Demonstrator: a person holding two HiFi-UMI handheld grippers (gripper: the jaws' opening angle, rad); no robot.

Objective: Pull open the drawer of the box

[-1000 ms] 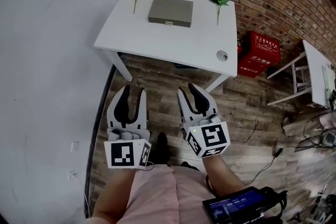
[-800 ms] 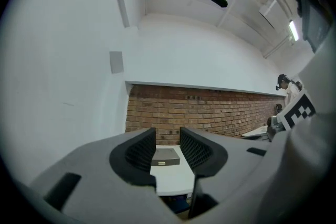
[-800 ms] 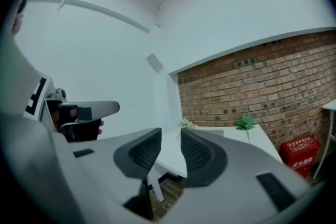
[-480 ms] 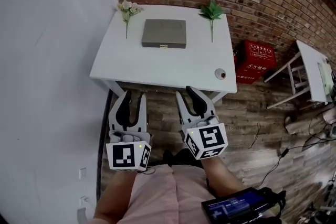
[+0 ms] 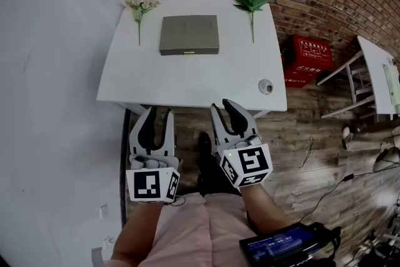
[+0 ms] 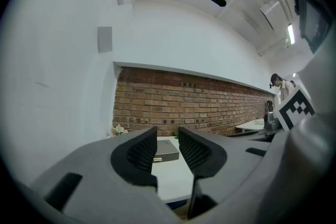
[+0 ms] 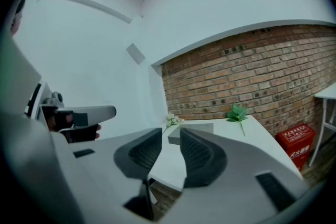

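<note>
A flat grey box (image 5: 189, 35) lies at the back of the white table (image 5: 187, 84), with a small drawer handle (image 5: 189, 53) on its near side. Both grippers hover side by side at the table's near edge, well short of the box. My left gripper (image 5: 159, 112) is open, its jaws have just been closing a little, and nothing is between them. My right gripper (image 5: 223, 106) is likewise open and empty, its jaws narrowed slightly. In the left gripper view, the box (image 6: 167, 150) shows between the jaws of the left gripper (image 6: 168, 131). The right gripper (image 7: 170, 132) also frames the box (image 7: 191, 130).
White flowers (image 5: 139, 4) lie at the table's back left and a green sprig (image 5: 251, 2) at its back right. A round cable port (image 5: 266, 85) sits near the front right corner. A brick wall stands behind, a white wall at the left, and a red box (image 5: 307, 59) on the floor.
Both grippers have moved forward together toward the table; their fingertips now reach its near edge. The box and table look nearer and more square-on. Both pairs of jaws stand slightly narrower.
</note>
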